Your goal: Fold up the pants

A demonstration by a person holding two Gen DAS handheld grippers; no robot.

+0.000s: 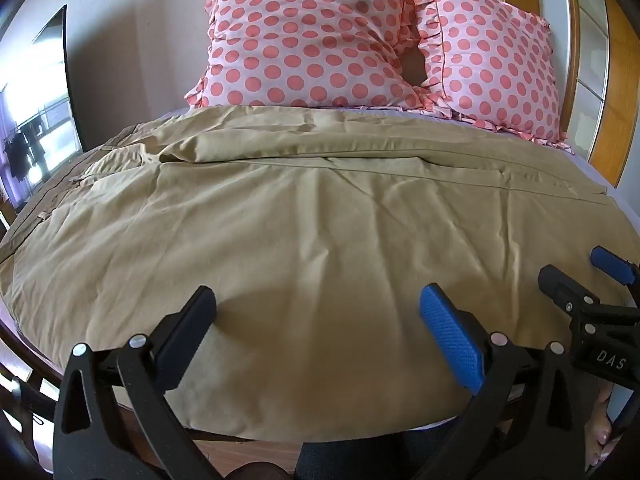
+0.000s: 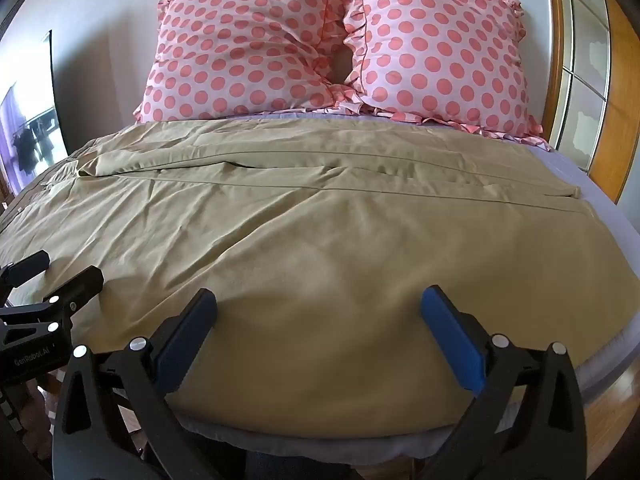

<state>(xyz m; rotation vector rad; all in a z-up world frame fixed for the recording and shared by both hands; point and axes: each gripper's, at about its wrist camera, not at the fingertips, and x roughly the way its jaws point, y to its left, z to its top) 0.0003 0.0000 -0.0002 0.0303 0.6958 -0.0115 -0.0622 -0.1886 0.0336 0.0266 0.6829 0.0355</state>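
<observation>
Pants: khaki, spread flat across the bed, waistband toward the left edge, legs running right, one leg lying over the other with a long seam line across the middle.

Left wrist view: I see my left gripper with jaws spread wide, nothing between them, sitting low over the near edge of the fabric. Blue pad on the right finger. Right gripper shows at the far right, also over the near edge, fingers apart. Two pink polka-dot pillows stand at the far side, touching each other. Dark mirror at left.

Right wrist view: pants cover most of the bed, near hem hanging at the front edge. Right gripper released, wide, empty, over that near edge. Left gripper at far left, fingers apart, on or just above the cloth; can't tell which. Pillows behind, wooden frame at right.
</observation>
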